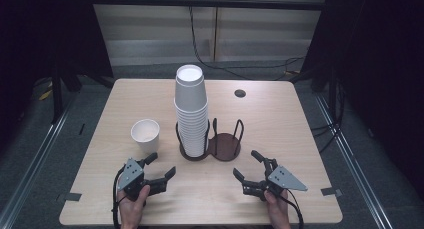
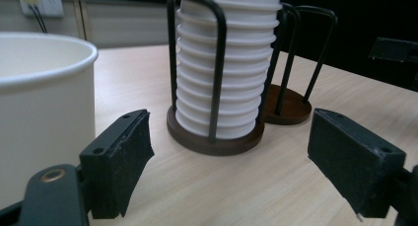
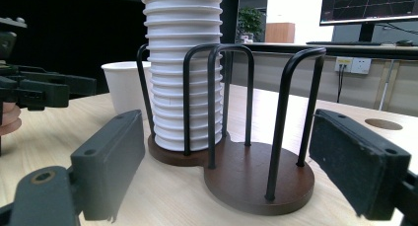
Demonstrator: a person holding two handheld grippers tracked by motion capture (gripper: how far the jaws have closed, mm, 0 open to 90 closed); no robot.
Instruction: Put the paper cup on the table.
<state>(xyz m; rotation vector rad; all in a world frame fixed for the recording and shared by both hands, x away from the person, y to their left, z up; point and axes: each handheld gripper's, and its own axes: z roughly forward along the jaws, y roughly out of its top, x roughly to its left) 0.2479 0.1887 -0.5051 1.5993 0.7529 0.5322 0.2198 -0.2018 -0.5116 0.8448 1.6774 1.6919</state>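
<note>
- left gripper (image 1: 161, 165): jaws wide apart, empty; single cup (image 1: 145, 134) just beside, at its 12 o'clock.
- right gripper (image 1: 248, 165): spread, empty.
- risk: a hard pinch could crush or tip the cup, or knock the tall cup stack (image 1: 190, 111) in its holder (image 1: 223, 146).

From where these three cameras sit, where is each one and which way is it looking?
High view: above the person's side, looking forward and down on the table; both hands and the left gripper and right gripper show.
Left gripper view: rides the left gripper, low over the table, facing the stack of cups and single cup; its open jaws show.
Right gripper view: rides the right gripper, facing the cup holder; its open jaws show, and the left gripper beyond.
All three share the stack in its holder.
</note>
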